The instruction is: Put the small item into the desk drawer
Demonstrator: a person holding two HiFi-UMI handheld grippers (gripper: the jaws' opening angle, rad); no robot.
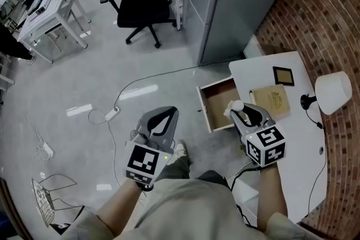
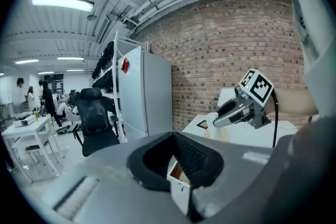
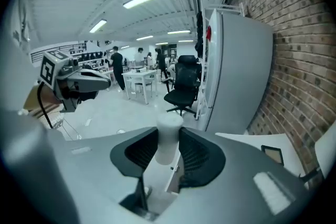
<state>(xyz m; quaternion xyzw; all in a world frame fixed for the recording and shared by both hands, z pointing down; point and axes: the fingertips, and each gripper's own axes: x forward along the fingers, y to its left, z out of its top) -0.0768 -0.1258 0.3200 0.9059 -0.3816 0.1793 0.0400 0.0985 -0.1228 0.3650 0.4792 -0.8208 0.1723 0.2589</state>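
The small item [image 1: 235, 105] is a white cylinder with a rounded top. My right gripper [image 1: 237, 108] is shut on it and holds it above the right edge of the open desk drawer [image 1: 203, 107], whose wooden inside shows bare. In the right gripper view the item [image 3: 169, 136] stands upright between the two ribbed pads, with the drawer [image 3: 172, 182] below. My left gripper [image 1: 170, 113] hovers over the floor, left of the drawer, its jaws shut and holding nothing. The left gripper view shows the right gripper [image 2: 231, 110] ahead and a corner of the drawer [image 2: 178, 181].
The white desk [image 1: 298, 143] carries a tan book [image 1: 271, 101], a small framed picture [image 1: 283, 75] and a white lamp [image 1: 333, 91]. A grey cabinet [image 1: 236, 3] and a black office chair [image 1: 143, 3] stand behind. A cable with a power strip [image 1: 111, 115] lies on the floor.
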